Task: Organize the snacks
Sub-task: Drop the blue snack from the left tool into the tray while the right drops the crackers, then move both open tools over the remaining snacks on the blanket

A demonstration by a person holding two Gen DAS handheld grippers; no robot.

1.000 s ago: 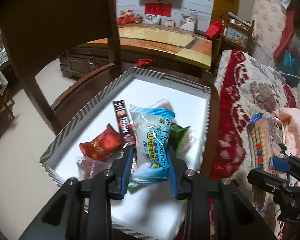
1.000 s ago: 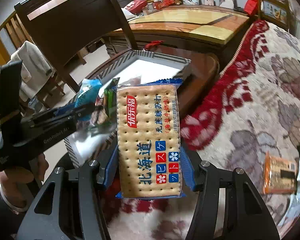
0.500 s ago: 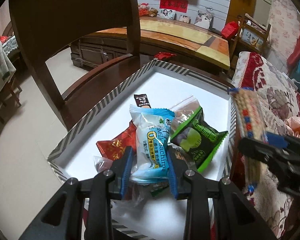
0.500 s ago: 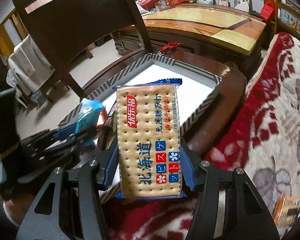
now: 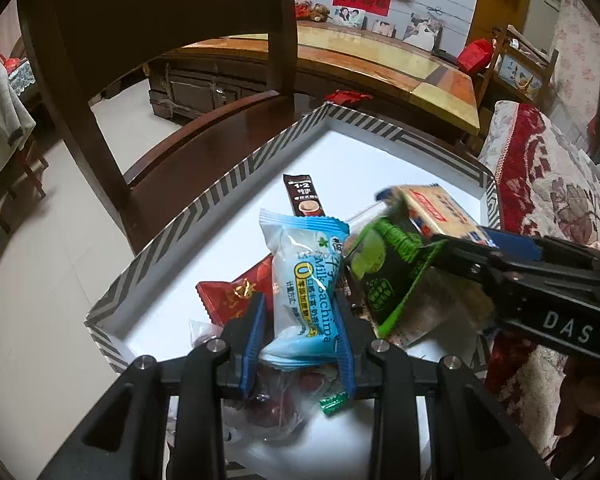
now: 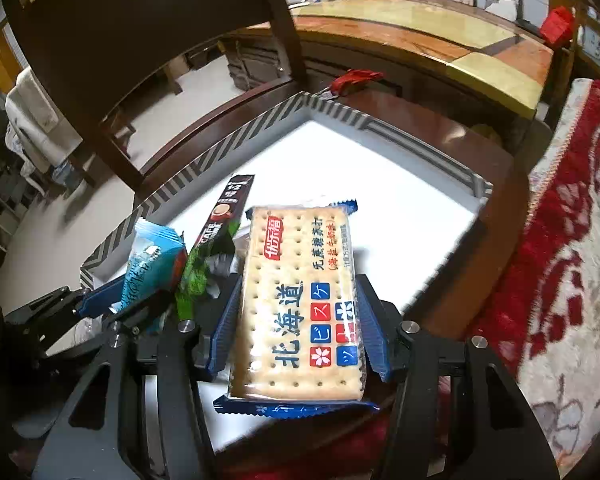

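**Both grippers loaded, over the striped tray**

Left gripper (image 5: 300,334): blue pads narrowed onto a pale blue Milk Sachima packet (image 5: 306,280), pinched at its lower half, upper end free and upright. Held above the near end of the tray (image 5: 228,188).

Right gripper (image 6: 300,320): pads set wider, clamped on the long sides of a cracker pack (image 6: 300,300), label facing up, blue crimped ends sticking out front and back. It comes in from the right over the tray's right side; in the left wrist view the cracker pack (image 5: 436,212) sits above the green packet (image 5: 384,276).

In the tray, near end, crowded: red packet (image 5: 236,294) just left of the sachima, green packet just right of it, a brown coffee stick (image 5: 303,198) beyond, clear-wrapped sweets (image 5: 268,400) under the left gripper's fingers. Pieces overlap; exact contact between them cannot be told.

Open room: the far half of the tray floor is bare white, out to the far corner. Striped rim runs all round; far-right edge (image 6: 476,188) lies near the flowered sofa cover (image 6: 572,240).

Tray rests on a dark wood chair seat (image 5: 204,148), seat edge showing past the left and far rims. Chair back (image 5: 160,20) rises beyond on the left
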